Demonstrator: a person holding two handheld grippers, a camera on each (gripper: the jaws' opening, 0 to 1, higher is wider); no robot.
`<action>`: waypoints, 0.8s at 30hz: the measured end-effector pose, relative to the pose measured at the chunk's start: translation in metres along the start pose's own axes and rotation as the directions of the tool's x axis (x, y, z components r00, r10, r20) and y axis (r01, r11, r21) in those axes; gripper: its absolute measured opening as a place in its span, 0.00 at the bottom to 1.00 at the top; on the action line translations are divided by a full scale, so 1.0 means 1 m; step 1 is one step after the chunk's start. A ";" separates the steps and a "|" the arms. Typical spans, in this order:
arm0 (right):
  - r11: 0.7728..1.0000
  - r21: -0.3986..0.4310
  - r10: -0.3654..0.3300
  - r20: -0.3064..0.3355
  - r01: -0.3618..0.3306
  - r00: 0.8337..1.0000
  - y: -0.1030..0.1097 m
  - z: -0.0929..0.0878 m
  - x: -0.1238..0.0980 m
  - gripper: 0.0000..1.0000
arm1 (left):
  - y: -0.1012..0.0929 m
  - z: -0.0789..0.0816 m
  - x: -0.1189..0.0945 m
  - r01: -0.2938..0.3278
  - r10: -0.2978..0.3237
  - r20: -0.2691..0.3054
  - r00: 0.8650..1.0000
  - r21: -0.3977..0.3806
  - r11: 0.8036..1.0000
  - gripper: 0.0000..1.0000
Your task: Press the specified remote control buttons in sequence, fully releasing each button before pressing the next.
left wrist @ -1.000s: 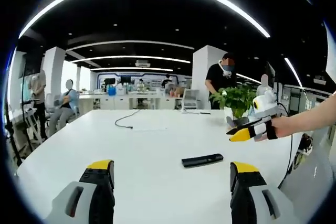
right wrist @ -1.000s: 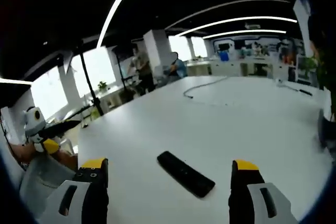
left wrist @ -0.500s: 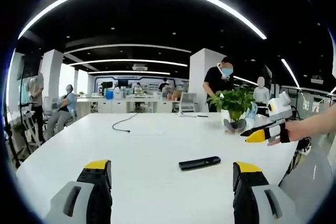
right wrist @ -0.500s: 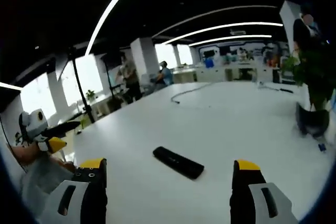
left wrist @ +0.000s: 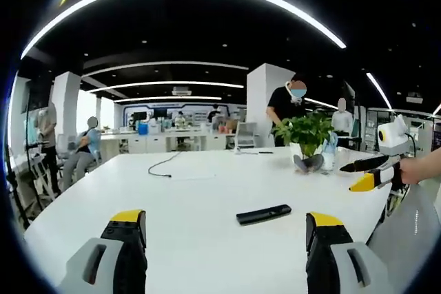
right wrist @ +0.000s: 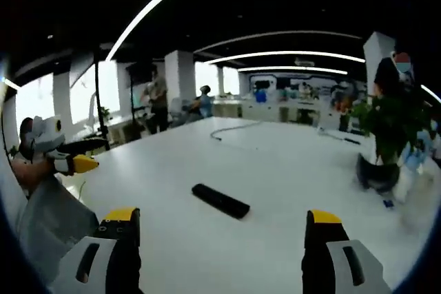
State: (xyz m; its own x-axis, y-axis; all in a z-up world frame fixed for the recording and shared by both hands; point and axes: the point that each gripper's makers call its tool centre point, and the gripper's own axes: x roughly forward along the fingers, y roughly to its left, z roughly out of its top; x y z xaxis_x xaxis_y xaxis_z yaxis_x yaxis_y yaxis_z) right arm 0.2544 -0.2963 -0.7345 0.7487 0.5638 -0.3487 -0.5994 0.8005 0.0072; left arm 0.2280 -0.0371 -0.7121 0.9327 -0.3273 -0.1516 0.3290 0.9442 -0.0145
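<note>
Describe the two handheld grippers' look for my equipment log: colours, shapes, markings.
Both match. Each claw has two blocky black jaws capped with yellow tips, set in pale grey housings with dark slots, seen on the left gripper and the right gripper. From the side, the right gripper looks slim, black, yellow-tipped. The person's hand shows no sleeve.

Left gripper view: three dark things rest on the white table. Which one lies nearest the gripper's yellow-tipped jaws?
The flat black remote control, lying between the jaws' tips. The thin black cable and the potted green plant sit farther back.
</note>
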 end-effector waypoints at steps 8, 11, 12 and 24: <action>0.997 -0.050 -0.056 0.036 0.057 0.998 -0.001 0.005 -0.019 0.99 | 0.001 0.004 -0.001 -0.006 0.006 0.020 1.000 -0.004 1.000 1.00; 0.995 -0.049 -0.080 0.040 0.082 0.996 -0.004 0.003 -0.025 0.99 | 0.001 0.004 -0.001 -0.004 0.004 0.022 1.000 -0.010 1.000 1.00; 0.995 -0.045 -0.082 0.043 0.084 0.996 -0.004 0.002 -0.026 0.99 | 0.001 0.004 -0.001 -0.004 0.004 0.022 1.000 -0.010 1.000 1.00; 0.994 -0.072 -0.075 0.019 0.076 0.997 -0.002 -0.008 -0.023 0.98 | 0.003 0.002 -0.001 -0.014 0.015 0.012 1.000 -0.011 1.000 0.99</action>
State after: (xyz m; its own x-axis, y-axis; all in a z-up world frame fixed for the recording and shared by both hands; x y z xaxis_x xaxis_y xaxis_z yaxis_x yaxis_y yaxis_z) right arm 0.2364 -0.3124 -0.7343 0.7968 0.5057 -0.3308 -0.5593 0.8243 -0.0871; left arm 0.2283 -0.0344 -0.7098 0.9391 -0.3139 -0.1397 0.3139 0.9492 -0.0229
